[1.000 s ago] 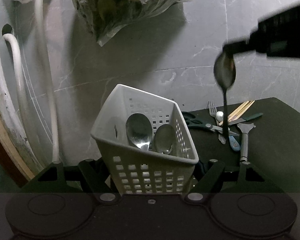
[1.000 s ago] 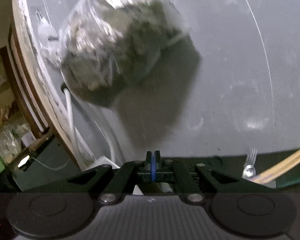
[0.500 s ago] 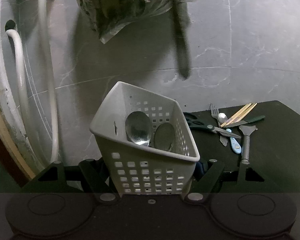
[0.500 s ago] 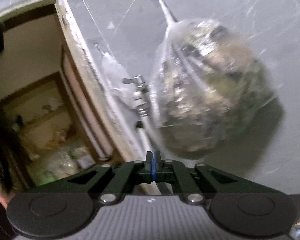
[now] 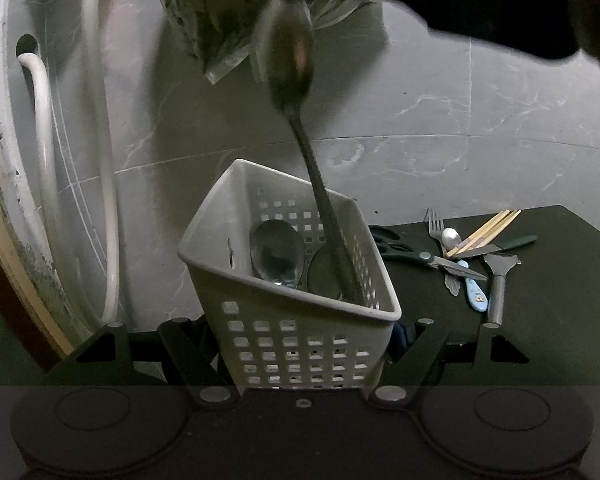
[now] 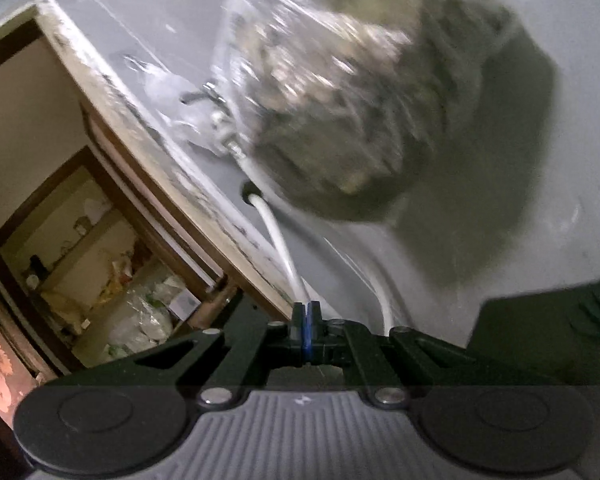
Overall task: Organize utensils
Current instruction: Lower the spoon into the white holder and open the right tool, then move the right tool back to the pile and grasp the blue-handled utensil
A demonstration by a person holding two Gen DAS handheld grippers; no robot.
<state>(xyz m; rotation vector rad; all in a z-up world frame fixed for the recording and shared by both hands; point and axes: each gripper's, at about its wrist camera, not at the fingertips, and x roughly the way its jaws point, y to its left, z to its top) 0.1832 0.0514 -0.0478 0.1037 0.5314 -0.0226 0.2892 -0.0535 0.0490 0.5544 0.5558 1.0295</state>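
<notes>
My left gripper (image 5: 300, 336) is shut on a white perforated basket (image 5: 284, 304) and holds it tilted. Two spoons (image 5: 276, 252) stand inside it. A third long spoon (image 5: 312, 160), blurred, hangs bowl-up with its handle end down in the basket; the right gripper's dark body (image 5: 480, 4) is above it at the top edge. In the right wrist view my right gripper (image 6: 306, 334) is shut, its pads together; the spoon itself does not show there.
On the black table (image 5: 540, 320) to the right lie scissors (image 5: 412, 252), a fork (image 5: 436, 228), chopsticks (image 5: 488, 228), a blue-handled utensil (image 5: 476, 294), a knife and a peeler. A plastic bag (image 6: 360, 92) hangs on the grey tiled wall. White hoses (image 5: 108, 160) run at left.
The right gripper has carried the long spoon from the right side up and over, and its handle now reaches down into the basket. The basket has stayed in place.
</notes>
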